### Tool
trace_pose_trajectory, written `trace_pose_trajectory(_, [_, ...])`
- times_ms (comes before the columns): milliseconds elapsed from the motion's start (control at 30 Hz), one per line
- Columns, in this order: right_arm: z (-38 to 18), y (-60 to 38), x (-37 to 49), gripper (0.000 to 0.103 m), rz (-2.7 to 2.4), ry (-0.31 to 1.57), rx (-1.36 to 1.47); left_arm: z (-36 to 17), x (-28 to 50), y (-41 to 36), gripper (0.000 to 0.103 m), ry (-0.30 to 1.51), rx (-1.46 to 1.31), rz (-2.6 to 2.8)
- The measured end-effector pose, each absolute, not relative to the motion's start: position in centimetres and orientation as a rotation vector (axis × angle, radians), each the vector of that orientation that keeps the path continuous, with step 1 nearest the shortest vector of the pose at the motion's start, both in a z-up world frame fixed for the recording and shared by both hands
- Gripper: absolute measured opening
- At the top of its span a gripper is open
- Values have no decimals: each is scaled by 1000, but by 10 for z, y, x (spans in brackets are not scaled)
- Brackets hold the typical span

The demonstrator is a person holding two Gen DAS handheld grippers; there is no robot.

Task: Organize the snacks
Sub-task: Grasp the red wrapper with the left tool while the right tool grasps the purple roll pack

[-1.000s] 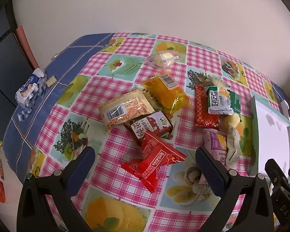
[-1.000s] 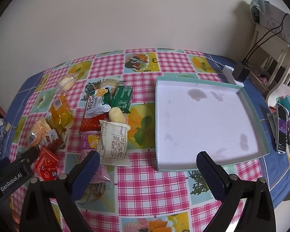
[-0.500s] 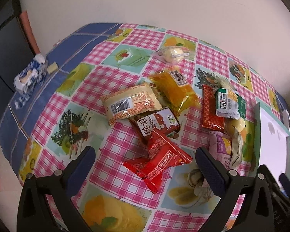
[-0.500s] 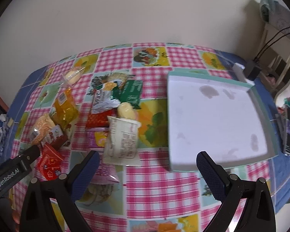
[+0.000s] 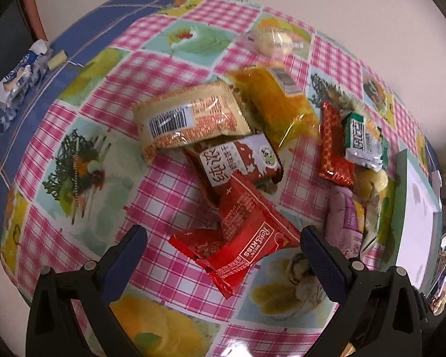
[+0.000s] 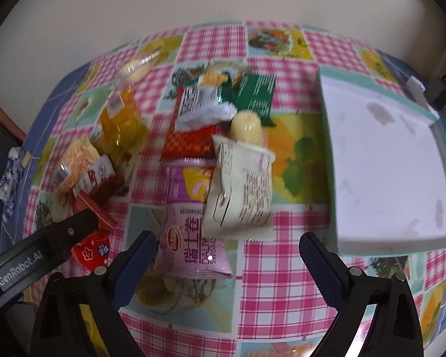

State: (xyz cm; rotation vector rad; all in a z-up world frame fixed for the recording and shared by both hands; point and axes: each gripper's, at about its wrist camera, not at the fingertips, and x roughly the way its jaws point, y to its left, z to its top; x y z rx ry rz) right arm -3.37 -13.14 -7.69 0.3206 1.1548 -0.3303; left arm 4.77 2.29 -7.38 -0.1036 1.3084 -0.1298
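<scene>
Jaws wide on both my grippers; left gripper (image 5: 223, 238) hangs over the red packet (image 5: 240, 238); right gripper (image 6: 227, 247) over the purple packet (image 6: 191, 223), tray (image 6: 330, 160) just right.

Checkered table (image 6: 276, 270) w/ snacks (image 5: 246, 238), tray (image 6: 386, 172)

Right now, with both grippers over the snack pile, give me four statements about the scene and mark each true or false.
1. The left gripper is open above the red Kiss packet. True.
2. The white tray already holds snacks. False: it holds none.
3. The cream packet lies partly on the purple packet. True.
4. The right gripper is shut on the purple packet. False: its jaws stand open, holding nothing.
</scene>
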Motion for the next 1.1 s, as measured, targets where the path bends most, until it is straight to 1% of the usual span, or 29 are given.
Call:
trace_pose_trajectory(100, [-82, -130, -32, 91, -316, 1176, 337, -82, 50, 22, 96, 1339, -118, -142])
trace_pose_trajectory(200, [-87, -128, -30, 88, -299, 1196, 356, -89, 53, 21, 94, 1365, -144, -150])
trace_pose_trajectory(233, [-88, -127, -30, 86, -295, 1200, 357, -92, 54, 20, 87, 1371, -142, -147])
trace_pose_trajectory(267, [-89, -126, -29, 85, -290, 1204, 357, -94, 54, 20, 82, 1378, -146, -151])
trace_pose_trajectory(300, [-90, -125, -28, 85, -286, 1208, 356, -96, 55, 20, 74, 1392, -155, -153])
trace_pose_trajectory(367, [-91, -122, -25, 84, -276, 1212, 354, -102, 55, 21, 72, 1414, -180, -148])
trace_pose_trajectory(400, [-93, -121, -23, 84, -273, 1213, 354, -102, 56, 22, 70, 1409, -182, -143])
trace_pose_trajectory(433, [-93, -119, -21, 81, -268, 1216, 355, -101, 56, 23, 67, 1406, -183, -138])
trace_pose_trajectory(500, [-94, -115, -15, 75, -259, 1222, 352, -102, 57, 27, 67, 1407, -198, -133])
trace_pose_trajectory(667, [-104, -105, 4, 74, -262, 1231, 341, -104, 56, 29, 66, 1406, -205, -131])
trace_pose_trajectory(733, [-109, -104, 9, 68, -266, 1239, 333, -104, 56, 31, 66, 1406, -206, -127])
trace_pose_trajectory(900, [-117, -90, 25, 66, -301, 1238, 248, -103, 56, 36, 66, 1403, -192, -107])
trace_pose_trajectory(1100, [-125, -76, 41, 57, -328, 1220, 192, -102, 57, 35, 66, 1401, -167, -96])
